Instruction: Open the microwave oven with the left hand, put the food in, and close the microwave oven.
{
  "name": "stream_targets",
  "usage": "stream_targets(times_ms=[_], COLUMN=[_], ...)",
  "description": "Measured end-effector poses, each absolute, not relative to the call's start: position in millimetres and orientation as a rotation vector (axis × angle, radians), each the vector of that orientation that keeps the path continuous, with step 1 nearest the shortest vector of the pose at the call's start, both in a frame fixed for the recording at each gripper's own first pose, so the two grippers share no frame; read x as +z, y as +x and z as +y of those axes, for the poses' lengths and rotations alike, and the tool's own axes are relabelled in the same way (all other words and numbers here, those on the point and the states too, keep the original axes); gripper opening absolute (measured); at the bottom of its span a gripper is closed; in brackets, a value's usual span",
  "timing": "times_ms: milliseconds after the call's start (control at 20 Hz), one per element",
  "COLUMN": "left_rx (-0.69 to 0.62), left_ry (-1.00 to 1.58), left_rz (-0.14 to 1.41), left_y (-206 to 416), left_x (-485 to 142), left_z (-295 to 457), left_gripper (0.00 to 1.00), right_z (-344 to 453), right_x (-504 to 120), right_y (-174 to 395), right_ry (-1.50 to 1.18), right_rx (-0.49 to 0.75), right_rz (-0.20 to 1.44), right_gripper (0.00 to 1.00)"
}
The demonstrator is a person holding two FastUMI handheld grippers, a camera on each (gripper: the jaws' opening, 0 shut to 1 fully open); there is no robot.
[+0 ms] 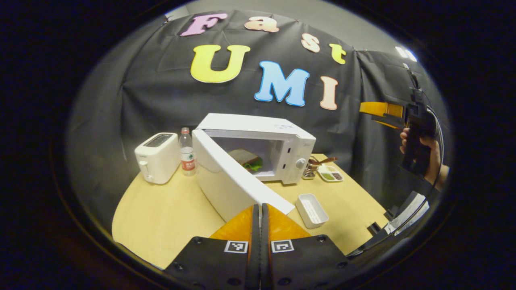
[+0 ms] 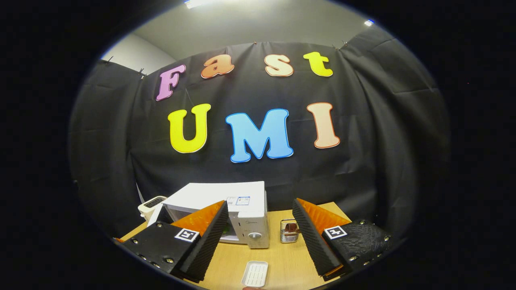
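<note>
Two grippers, door ajar

We see the left gripper (image 1: pixel 260 209) at bottom centre, fingers pressed together on nothing, just before the open door (image 1: pixel 231 177) of the microwave oven (image 1: pixel 282 141). Food (image 1: pixel 246 160) sits inside, mid-frame. Our right gripper (image 2: pixel 258 225) gapes wide, empty, above the worktop (image 2: pixel 282 257).

Wooden table (image 1: pixel 161 217): toaster (image 1: pixel 157 157); bottle (image 1: pixel 187 152); microwave (image 1: pixel 258 151) (door open); white tray (image 1: pixel 311 210)

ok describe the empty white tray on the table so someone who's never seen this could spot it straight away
Start at the white microwave in the middle of the wooden table, its door swung open. In front of its control side lies a small white rectangular tray, nearer the table's front edge. Unlike the little dish beside the microwave, which holds green and dark bits, it is empty.
</note>
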State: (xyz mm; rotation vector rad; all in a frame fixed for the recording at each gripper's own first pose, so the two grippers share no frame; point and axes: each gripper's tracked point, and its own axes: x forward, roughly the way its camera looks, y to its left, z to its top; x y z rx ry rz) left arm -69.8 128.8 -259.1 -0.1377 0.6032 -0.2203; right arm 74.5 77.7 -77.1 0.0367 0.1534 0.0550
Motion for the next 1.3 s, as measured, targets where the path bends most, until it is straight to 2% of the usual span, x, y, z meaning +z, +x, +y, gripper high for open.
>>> stream_targets(times_ms=[650, 1300], left_rx=[-0.325, -0.333], left_ry=[-0.156, -0.167], left_rz=[0.645, 0.636], left_y=[15, 100], left_x=[-286, -300], left_z=[45, 2], left_gripper=[0.07, 0.07], right_z=[9, -33], right_x=[-81, -86], right_y=[109, 120], right_ry=[0.030, 0.055], right_rx=[0.013, 0.003], right_rz=[0.156, 0.163], right_gripper=[0.97, 0.97])
